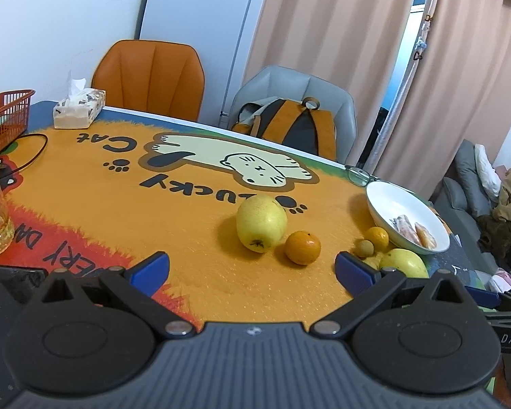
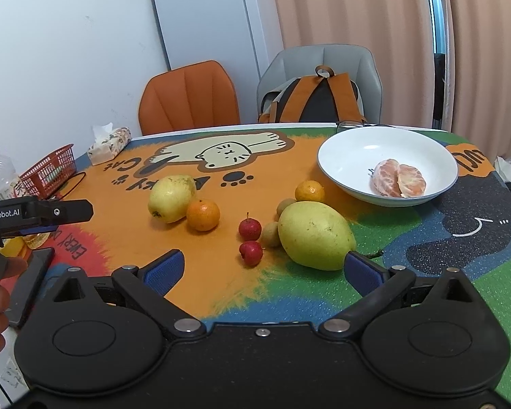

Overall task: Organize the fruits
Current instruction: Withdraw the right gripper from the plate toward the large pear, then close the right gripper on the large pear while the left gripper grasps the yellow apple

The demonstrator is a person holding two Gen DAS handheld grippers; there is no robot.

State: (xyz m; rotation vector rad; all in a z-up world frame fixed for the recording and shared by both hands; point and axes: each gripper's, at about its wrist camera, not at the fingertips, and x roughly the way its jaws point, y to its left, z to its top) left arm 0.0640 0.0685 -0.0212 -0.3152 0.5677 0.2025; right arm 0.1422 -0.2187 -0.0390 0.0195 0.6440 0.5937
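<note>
on the desk [image 2: 477, 266], with its fuzzy printed mat, lie two smooth yellow pears [image 2: 171, 198] [image 2: 315, 235], two round oranges [image 2: 203, 214] [image 2: 309, 191], two small red fruits [image 2: 250, 228] [image 2: 251, 253] and two dull brownish round fruits [image 2: 271, 234]. one white bowl [image 2: 344, 156] holds a peeled orange [image 2: 398, 182]. the left gripper [image 1: 252, 267] and the right gripper [image 2: 264, 267] both have fingers spread apart and hold nothing.

Even, soft indoor light, faint shadows (fisheye bends edges), reasonably sharp.

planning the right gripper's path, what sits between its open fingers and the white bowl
In the right wrist view, the large yellow-green mango lies between the right gripper and the white bowl, with a small orange behind it.
</note>
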